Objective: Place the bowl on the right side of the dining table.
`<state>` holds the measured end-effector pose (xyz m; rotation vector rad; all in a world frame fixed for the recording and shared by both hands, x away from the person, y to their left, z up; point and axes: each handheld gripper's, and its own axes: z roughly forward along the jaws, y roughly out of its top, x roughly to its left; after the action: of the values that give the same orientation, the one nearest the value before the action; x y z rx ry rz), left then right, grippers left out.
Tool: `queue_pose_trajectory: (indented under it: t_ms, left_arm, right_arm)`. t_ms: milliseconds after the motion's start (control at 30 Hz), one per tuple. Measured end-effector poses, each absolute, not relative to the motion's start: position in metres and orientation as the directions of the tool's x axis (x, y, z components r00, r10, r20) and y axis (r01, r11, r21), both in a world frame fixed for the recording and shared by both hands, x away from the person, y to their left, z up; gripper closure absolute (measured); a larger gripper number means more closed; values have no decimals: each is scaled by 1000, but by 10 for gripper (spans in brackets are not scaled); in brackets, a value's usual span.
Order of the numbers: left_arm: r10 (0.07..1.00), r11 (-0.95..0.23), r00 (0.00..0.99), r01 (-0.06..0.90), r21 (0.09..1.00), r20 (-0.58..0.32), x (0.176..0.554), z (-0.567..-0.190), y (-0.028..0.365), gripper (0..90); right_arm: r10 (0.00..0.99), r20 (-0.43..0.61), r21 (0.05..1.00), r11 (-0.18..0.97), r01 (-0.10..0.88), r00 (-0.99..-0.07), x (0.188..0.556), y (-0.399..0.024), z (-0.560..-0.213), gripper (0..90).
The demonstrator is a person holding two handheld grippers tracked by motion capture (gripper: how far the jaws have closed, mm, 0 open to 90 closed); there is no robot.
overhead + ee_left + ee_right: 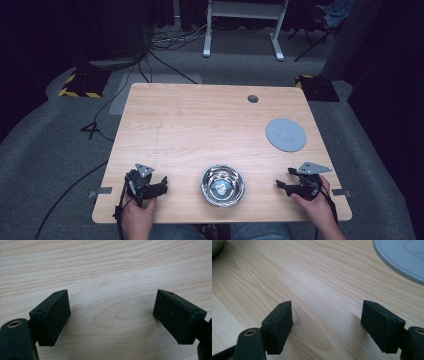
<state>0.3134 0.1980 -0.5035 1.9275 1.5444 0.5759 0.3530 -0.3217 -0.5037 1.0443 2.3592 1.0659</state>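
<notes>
A shiny steel bowl [223,185] stands near the table's front edge, between the two hands, with a small pale thing lying in it. To its left my left gripper [161,184] rests on the wood in a hand, jaws wide apart with only bare wood between them [111,315]. At the bowl's right my right gripper [283,179] sits in the other hand, pointing toward the bowl. Its jaws also stand wide with nothing between them [327,322]. A grey round disc [285,134] lies flat behind the right gripper; its rim [404,257] shows in the right gripper view.
The light wooden table [200,125] has a small round cable hole [253,98] near its far edge. Cables and a white frame [245,25] stand on the grey carpet beyond the table. A sliver of the bowl's edge [215,248] shows in the right gripper view.
</notes>
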Motion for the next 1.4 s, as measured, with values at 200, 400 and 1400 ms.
queue_pose_trajectory:
  t_ms: [200,400,1400]
  left_arm:
    - [973,-146,230,714,685,-32,313,-503,198,142]
    - [973,-146,230,714,685,-32,313,-503,198,141]
    - [976,-134,214,718,683,-34,316,-503,197,142]
  right_arm:
    - [744,-12,754,446,483,-668,353,-322,-504,259]
    - [742,-14,752,450,482,-670,353,-322,-503,259]
    - [777,39,695,431,575,-629,351,-313,-491,473]
